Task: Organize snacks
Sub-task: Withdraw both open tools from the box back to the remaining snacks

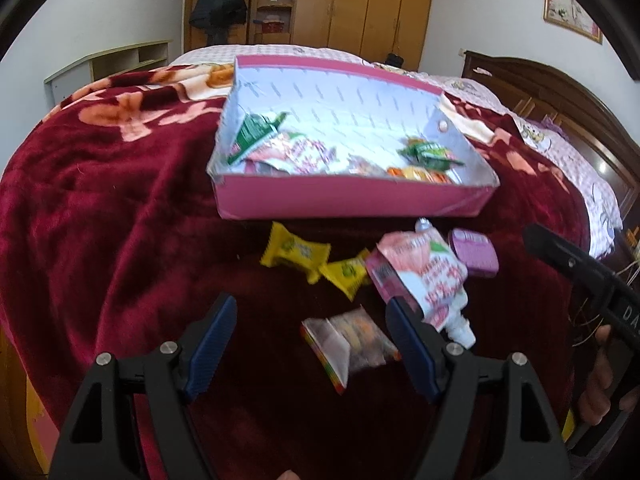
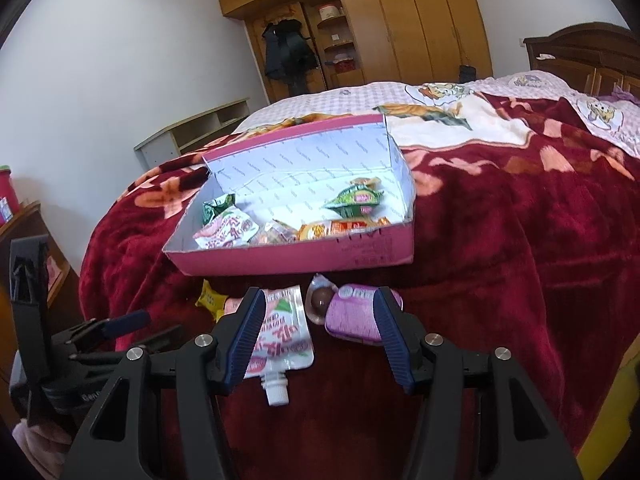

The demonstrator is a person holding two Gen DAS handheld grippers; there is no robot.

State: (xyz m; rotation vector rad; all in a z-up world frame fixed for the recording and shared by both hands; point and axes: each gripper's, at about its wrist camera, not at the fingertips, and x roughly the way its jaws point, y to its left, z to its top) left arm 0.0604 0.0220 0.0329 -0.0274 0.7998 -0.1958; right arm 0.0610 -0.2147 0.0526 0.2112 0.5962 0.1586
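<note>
Pink box [image 1: 344, 200]: on the bed's red blanket [image 1: 100, 220], snacks inside.
Loose snacks: pouch [image 2: 280, 332], yellow packets [image 1: 296, 250], just before the box.
Left gripper [image 1: 310, 344]: jaws wide, empty.
Right gripper [image 2: 320, 340]: jaws apart, empty.

The black body of the right tool [image 1: 624, 312] shows the white letters "DA", cut off at the frame's edge. The black left tool [image 2: 86, 396] bears "Gen", the rest hidden. Printing on the white-and-pink spouted snack pouch [image 2: 280, 340] is too blurred to read.
</note>
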